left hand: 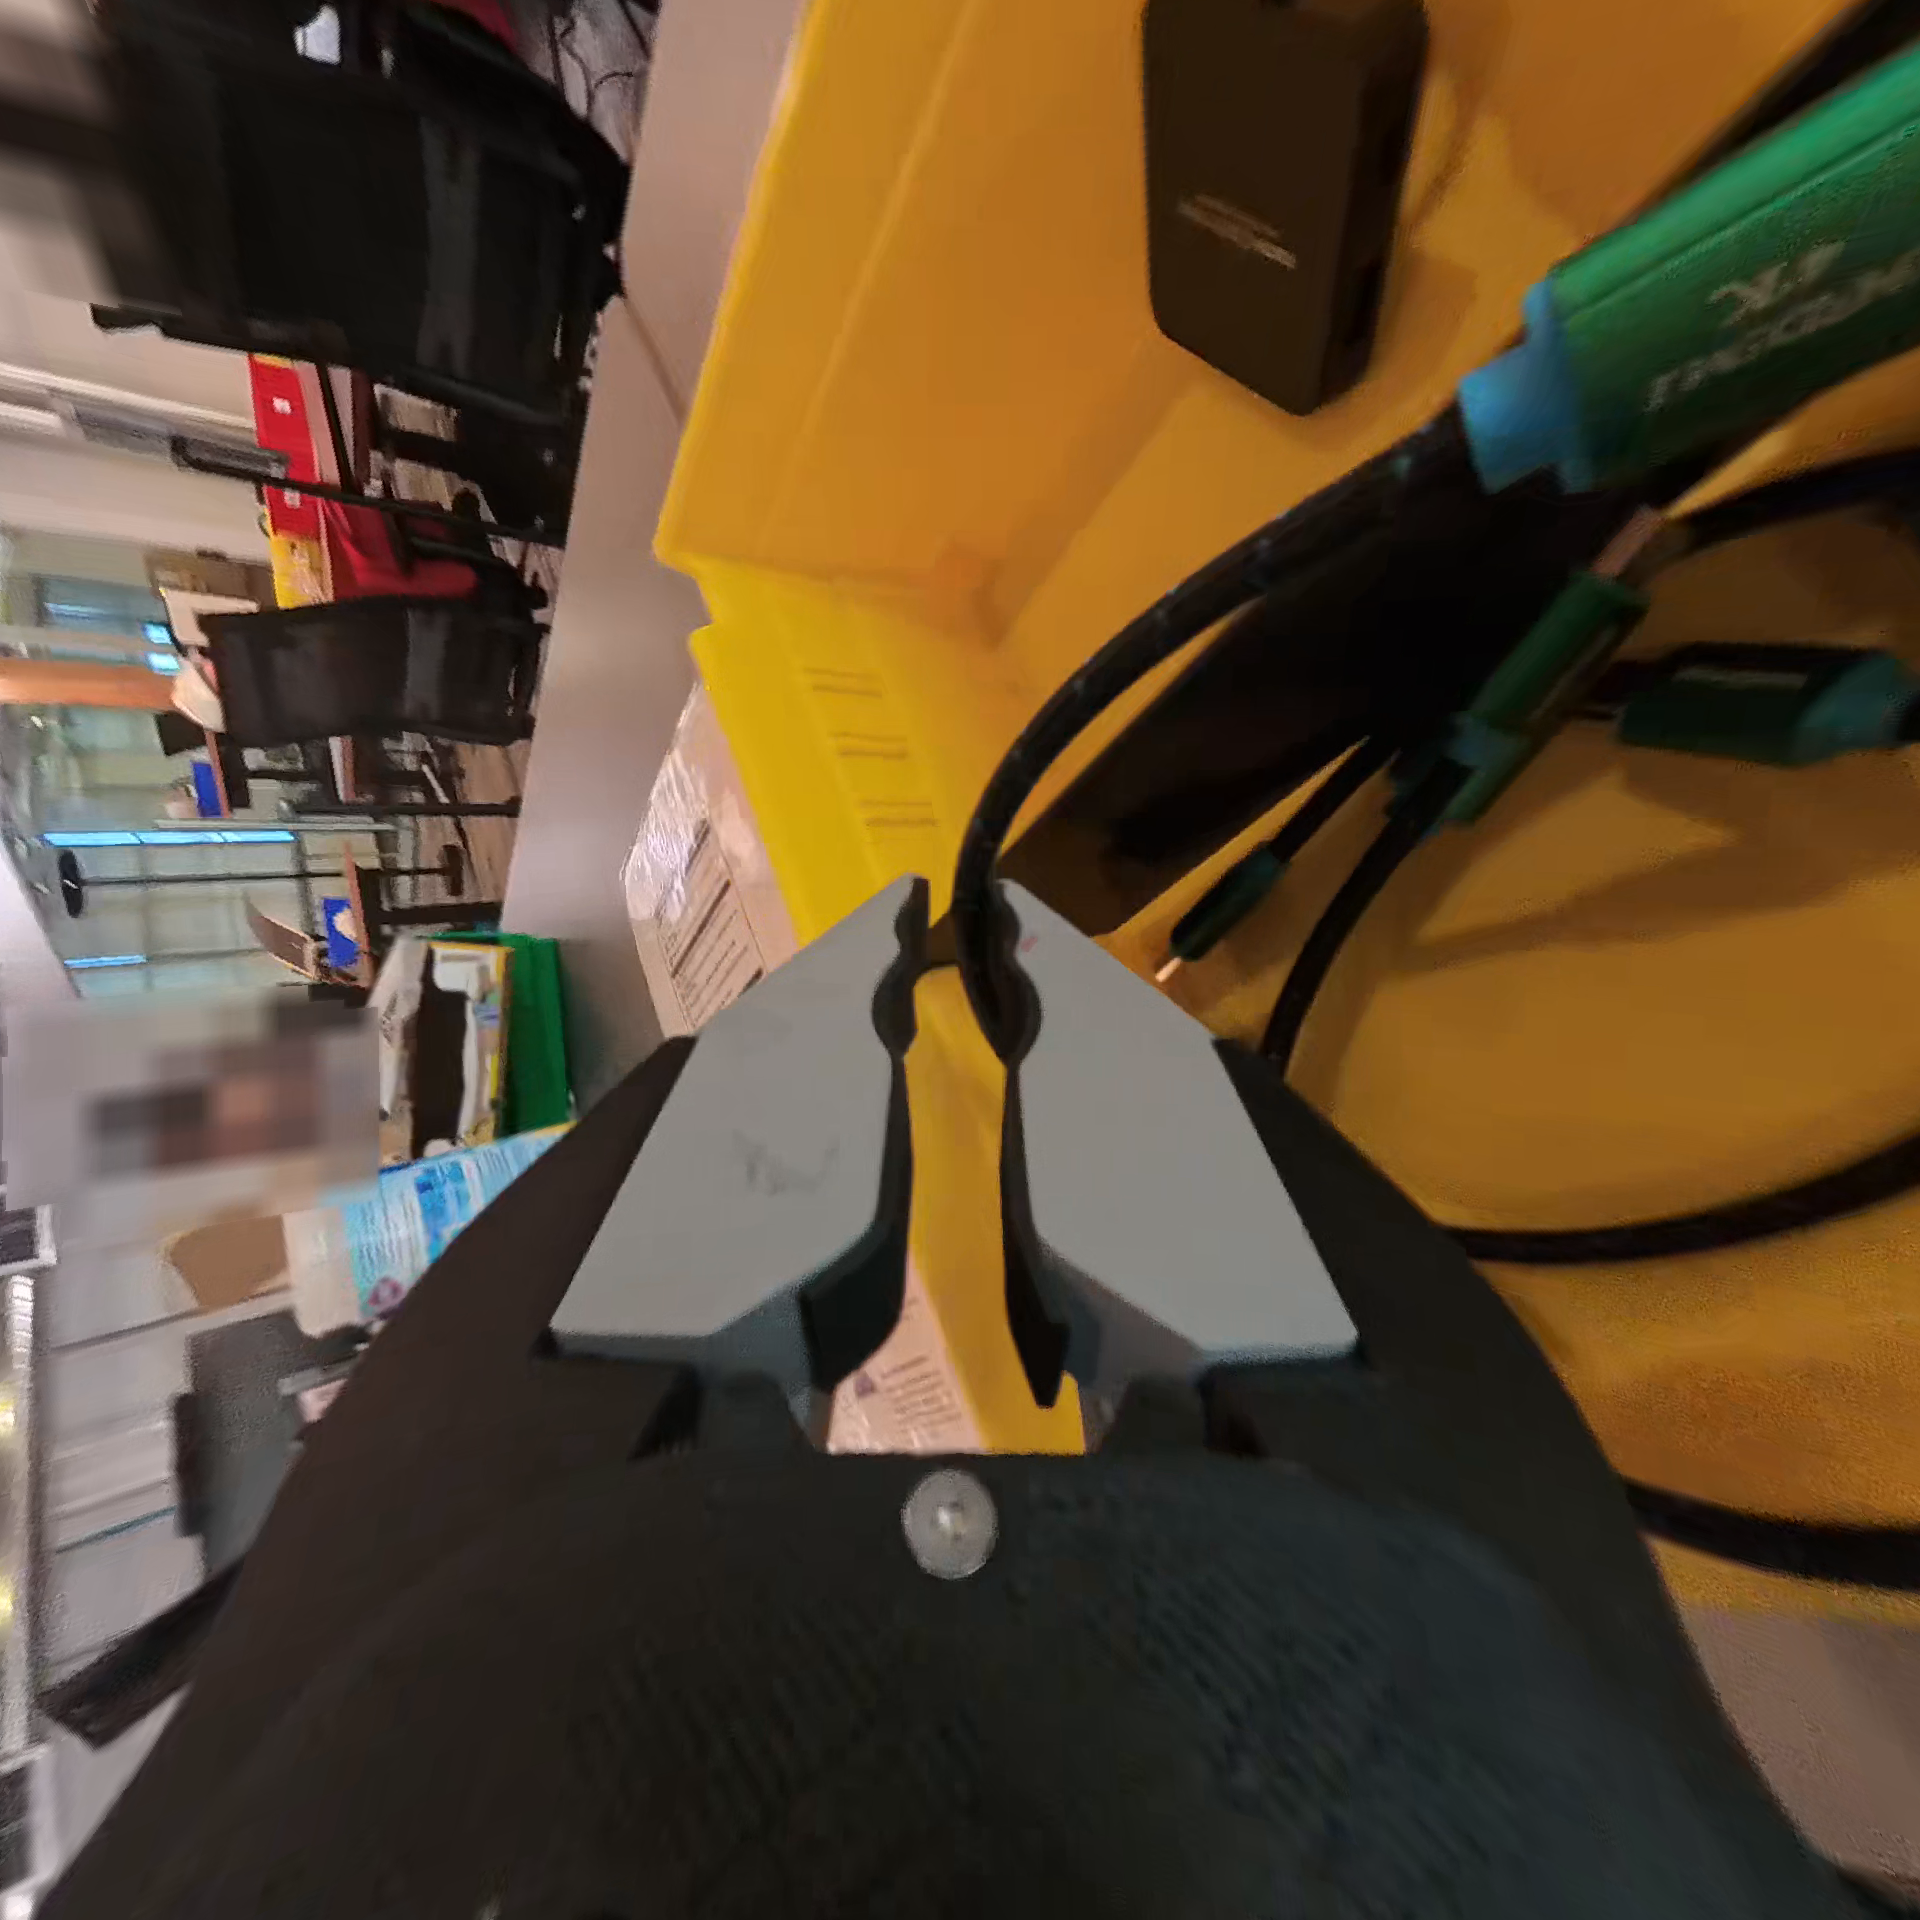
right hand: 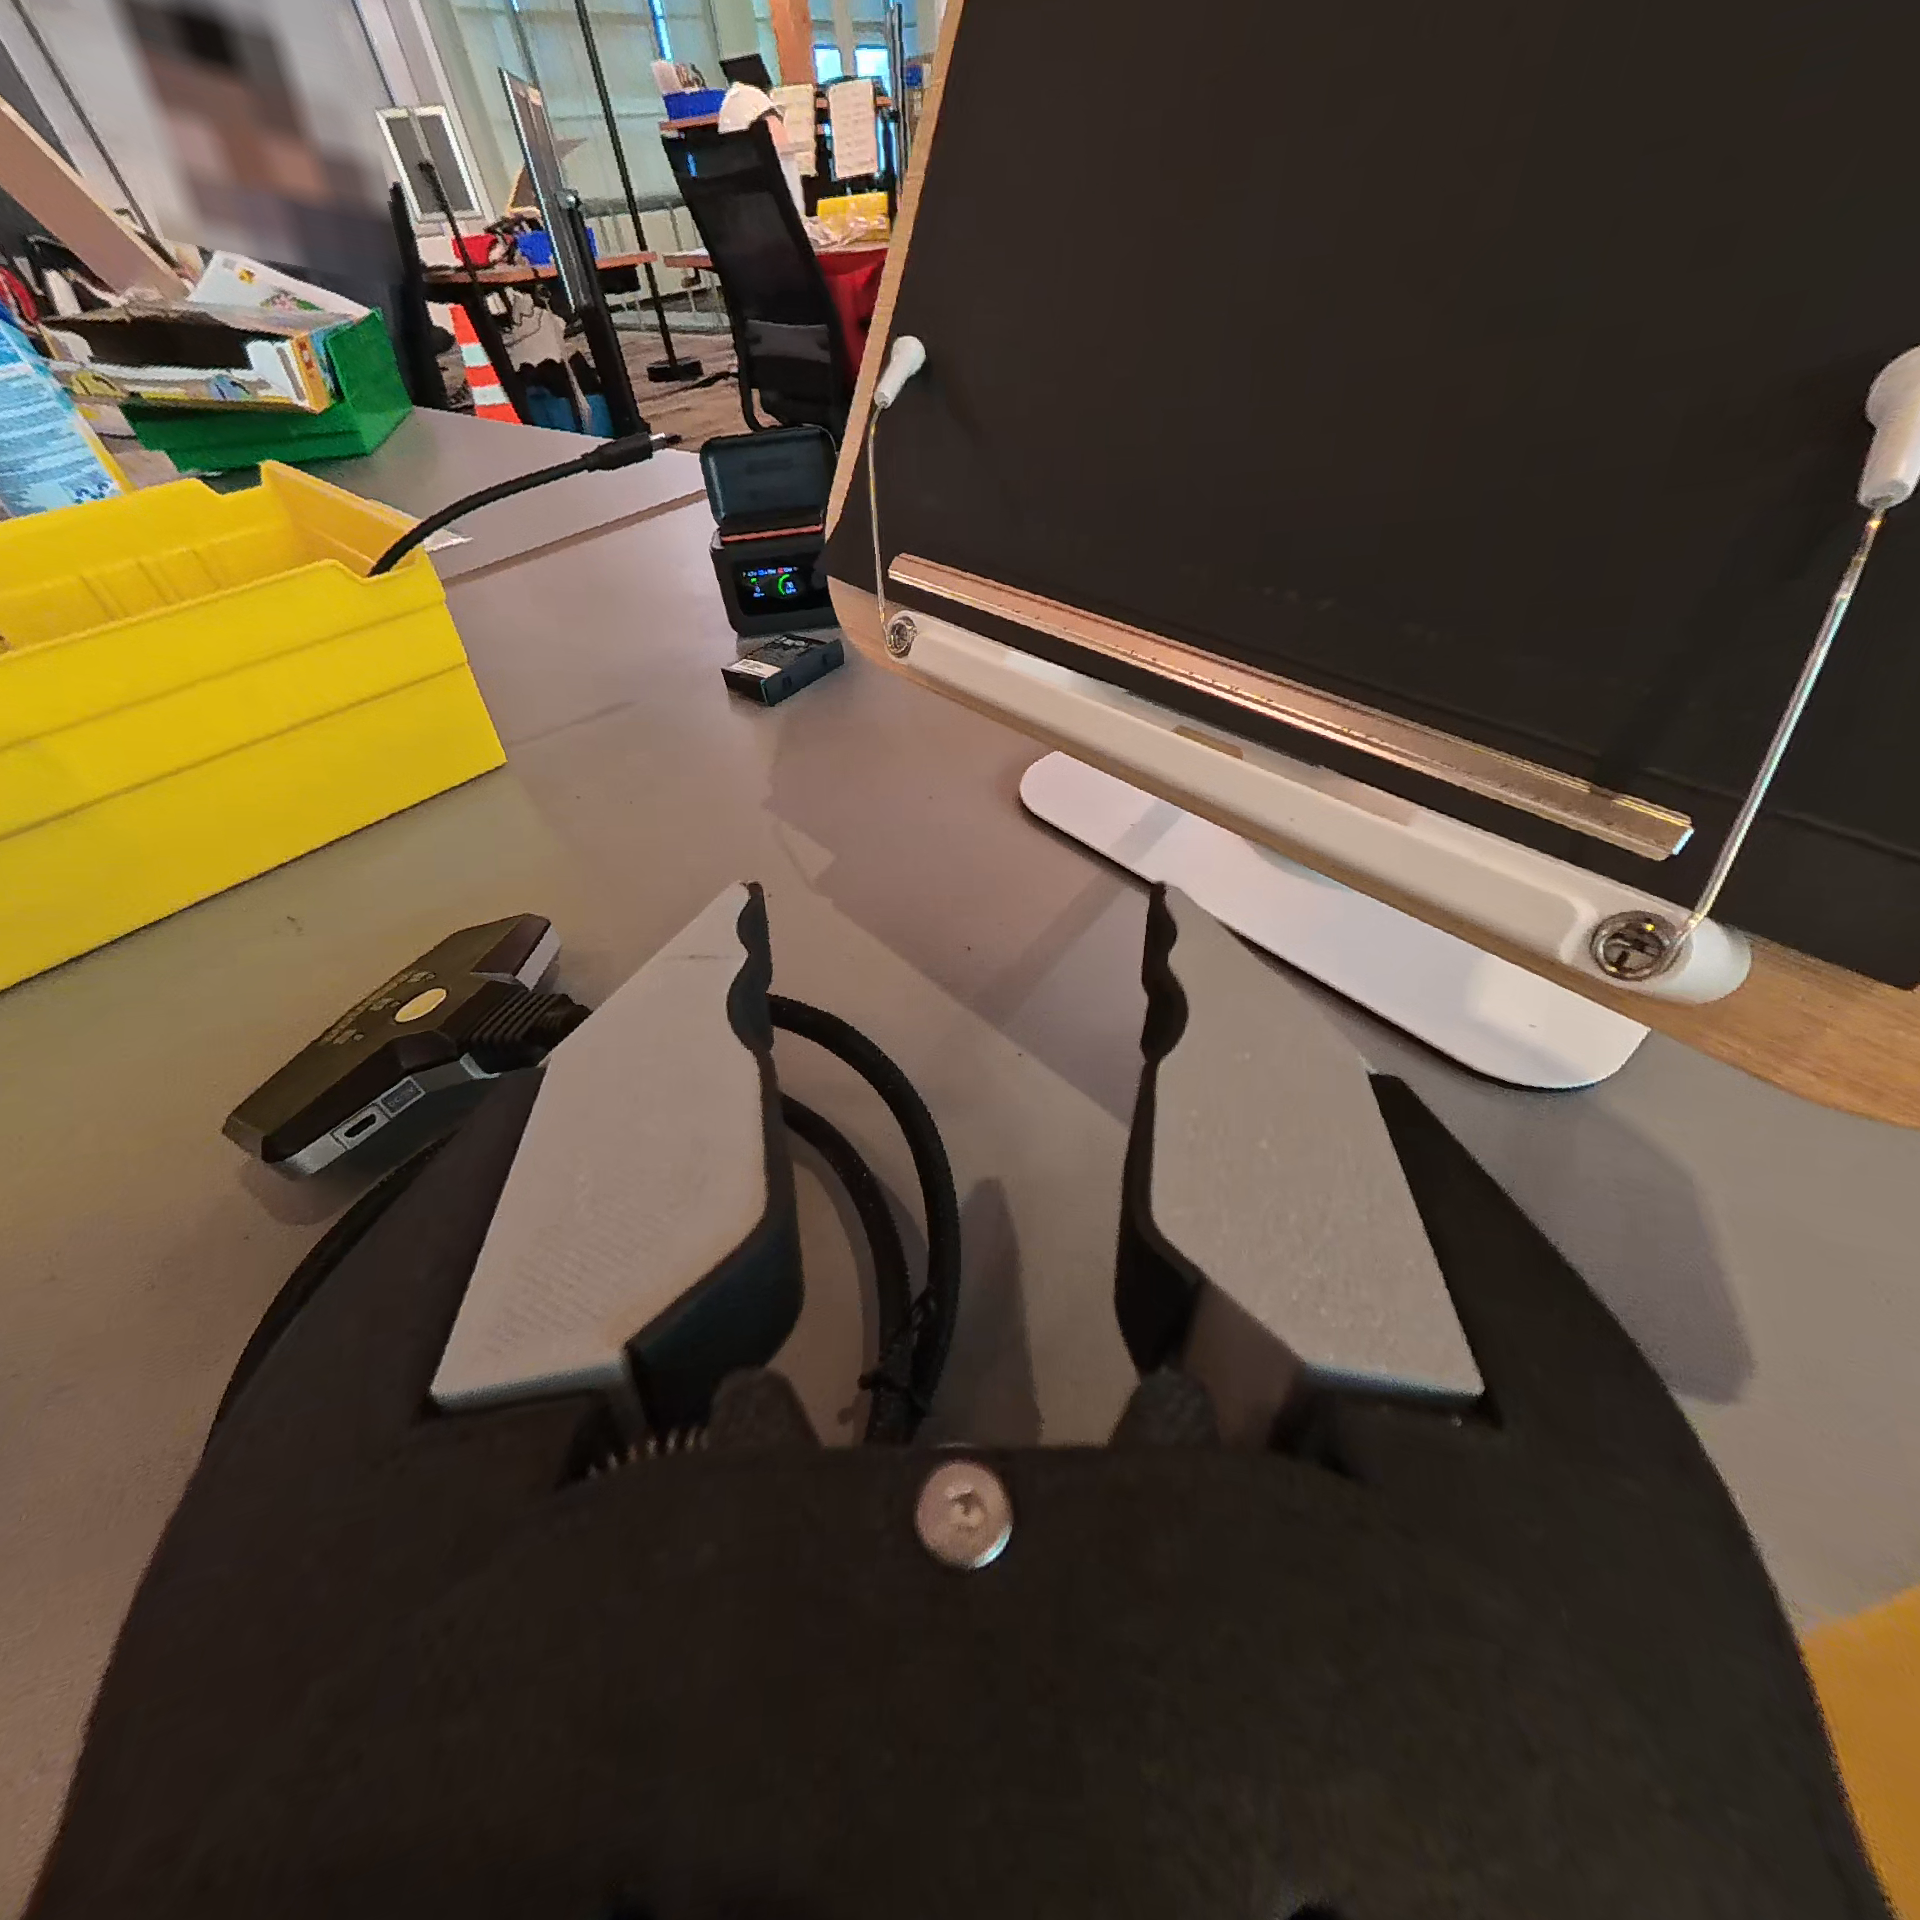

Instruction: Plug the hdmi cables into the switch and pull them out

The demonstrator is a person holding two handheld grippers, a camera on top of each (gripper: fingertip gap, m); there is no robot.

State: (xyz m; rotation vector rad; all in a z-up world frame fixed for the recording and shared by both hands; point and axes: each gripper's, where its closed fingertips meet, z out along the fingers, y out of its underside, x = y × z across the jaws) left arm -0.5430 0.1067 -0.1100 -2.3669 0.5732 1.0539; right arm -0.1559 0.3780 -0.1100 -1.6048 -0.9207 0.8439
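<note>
yellow bin (left hand: 894, 343) is filling the left wrist view, which is rolled sideways and blurred. left gripper (left hand: 961, 971) is sitting with a narrow gap between its fingers, and a black cable (left hand: 1049, 727) is running along the inner notch of one finger (left hand: 1143, 1132); cannot tell if it is clamping it or just touching. that cable is arcing up from the tips toward a green plug (left hand: 1704, 322) with a blue collar, long axis running diagonally toward the upper right corner. more green plugs (left hand: 1538, 686) are lying in the bin near it, with cable loops around them. a black box (left hand: 1278, 197) is lying flat on the bin floor near the top, apart from the plugs.

right gripper (right hand: 956, 956) is hovering over a grey table (right hand: 675, 790) with fingers spread wide, gripping nothing. a braided black cord (right hand: 925, 1174) is curving on the table between and under the fingers. the switch (right hand: 395, 1039), a flat black box, is lying on the table just left of the left finger, long axis running diagonally from lower left to upper right, a cord entering its far end and a small port facing the camera. the bin (right hand: 208, 707) is sitting behind the switch, a cable (right hand: 499, 499) sticking out over its rim. a dark board on a white stand (right hand: 1330, 935) is standing at right.
</note>
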